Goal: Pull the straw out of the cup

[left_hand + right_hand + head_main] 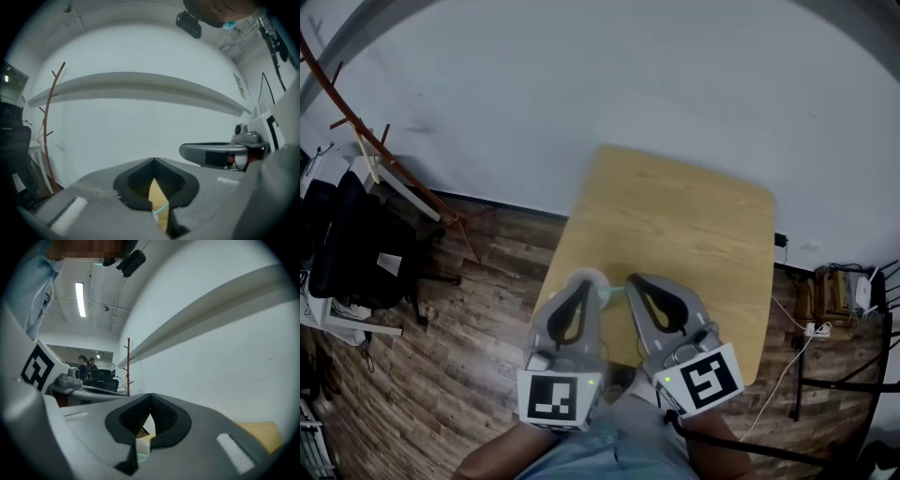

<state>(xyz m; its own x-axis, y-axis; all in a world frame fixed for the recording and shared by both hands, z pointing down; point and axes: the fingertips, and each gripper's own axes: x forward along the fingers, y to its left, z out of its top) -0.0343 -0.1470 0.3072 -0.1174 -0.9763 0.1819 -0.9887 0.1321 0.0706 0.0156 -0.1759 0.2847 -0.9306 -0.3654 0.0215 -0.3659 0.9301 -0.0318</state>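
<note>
A white cup (592, 278) stands near the front edge of the wooden table (694, 225), partly hidden under my left gripper (581, 283). A pale teal straw (616, 292) leans out of it to the right, toward my right gripper (634, 280). Both grippers hover side by side over the table's near edge, each with its jaw tips together and nothing seen pinched between them. In the left gripper view the straw (161, 209) shows through the gap behind the closed tips (153, 160). In the right gripper view the cup's rim (140, 449) shows the same way below the closed tips (150, 395).
A red-brown coat stand (356, 131) and dark bags (347, 244) are on the floor at the left. Cables and a power strip (814, 328) lie at the right beside a black frame. A white wall runs behind the table. People (86, 363) are far off.
</note>
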